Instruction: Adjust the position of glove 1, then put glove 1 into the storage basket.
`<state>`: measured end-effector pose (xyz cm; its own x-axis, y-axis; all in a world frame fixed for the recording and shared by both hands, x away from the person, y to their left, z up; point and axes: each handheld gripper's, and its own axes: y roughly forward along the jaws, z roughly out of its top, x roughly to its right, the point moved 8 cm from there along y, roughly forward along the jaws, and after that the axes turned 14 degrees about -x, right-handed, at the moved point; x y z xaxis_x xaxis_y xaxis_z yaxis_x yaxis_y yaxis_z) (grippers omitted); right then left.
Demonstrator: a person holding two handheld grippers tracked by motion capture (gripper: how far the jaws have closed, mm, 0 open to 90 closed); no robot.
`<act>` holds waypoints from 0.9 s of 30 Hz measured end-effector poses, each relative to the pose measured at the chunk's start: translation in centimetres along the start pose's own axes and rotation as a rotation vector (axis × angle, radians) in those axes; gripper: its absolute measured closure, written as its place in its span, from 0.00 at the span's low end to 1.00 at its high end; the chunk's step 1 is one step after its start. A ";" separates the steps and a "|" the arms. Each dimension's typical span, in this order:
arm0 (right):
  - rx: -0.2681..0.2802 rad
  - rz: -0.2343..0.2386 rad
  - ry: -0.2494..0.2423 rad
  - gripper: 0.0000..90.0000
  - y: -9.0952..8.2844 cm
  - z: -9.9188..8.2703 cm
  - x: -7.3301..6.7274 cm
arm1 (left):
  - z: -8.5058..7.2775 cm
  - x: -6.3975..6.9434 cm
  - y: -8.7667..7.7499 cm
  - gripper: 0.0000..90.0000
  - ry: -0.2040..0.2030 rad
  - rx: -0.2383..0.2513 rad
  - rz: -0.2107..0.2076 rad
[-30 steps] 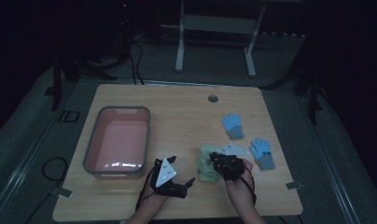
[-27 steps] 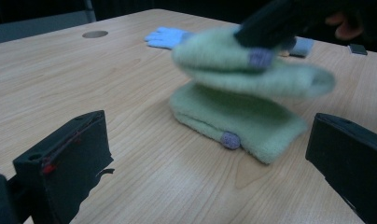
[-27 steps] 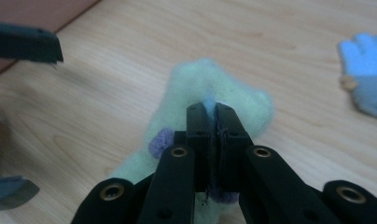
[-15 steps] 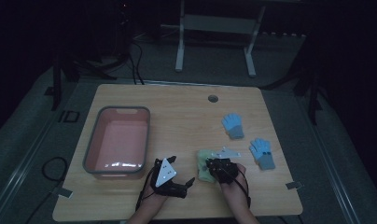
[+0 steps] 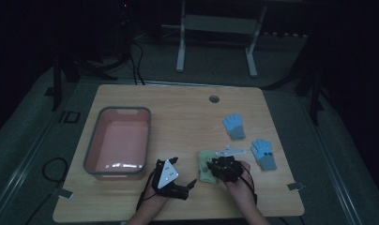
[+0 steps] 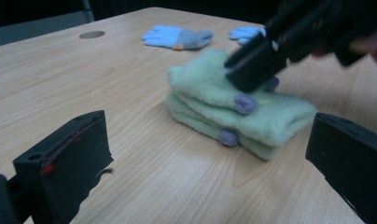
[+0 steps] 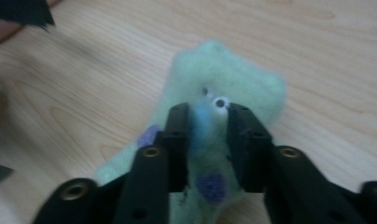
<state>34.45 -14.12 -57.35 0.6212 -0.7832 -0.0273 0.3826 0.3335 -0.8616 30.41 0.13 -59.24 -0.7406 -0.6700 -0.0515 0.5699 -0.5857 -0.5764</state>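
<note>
Two pale green gloves (image 5: 205,172) with purple dots lie stacked near the table's front edge, also seen as green gloves (image 6: 210,88) and green gloves (image 7: 224,74). My right gripper (image 5: 215,165) points down onto the top glove. Its jaws have just been opening and now stand a little apart, as the right gripper (image 7: 207,112) shows with green fabric in the gap. The same right gripper (image 6: 252,70) rests its tips on the stack. My left gripper (image 5: 191,186) lies low beside the stack and is wide open, the left gripper (image 6: 210,137) facing the gloves with nothing between its jaws.
A pink bin (image 5: 118,110) stands at the table's left. Two light blue gloves with grey cuffs lie to the right, one blue glove (image 5: 234,125) farther back and another blue glove (image 5: 263,153) nearer. A round hole (image 5: 214,99) sits near the far edge.
My right gripper has slid a little to the left, further over the green gloves. The left gripper and the other gloves have stayed where they were.
</note>
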 end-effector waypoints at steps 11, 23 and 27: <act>0.121 0.093 -0.012 0.17 -2.7 0.6 2.8 | 0.3 0.6 0.0 0.01 0.089 -0.096 0.001; 0.148 0.167 -0.073 0.12 -3.9 2.0 3.5 | 1.7 2.9 0.1 0.12 0.158 -0.111 -0.209; 0.131 0.199 -0.098 0.18 -3.0 3.0 3.0 | 2.1 3.8 1.3 0.17 0.240 -0.140 -0.218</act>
<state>37.19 -15.89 -53.38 0.7538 -0.6430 -0.1354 0.3275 0.5462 -0.7710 29.07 -4.13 -58.49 -0.9114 -0.4003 -0.0957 0.3474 -0.6238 -0.7001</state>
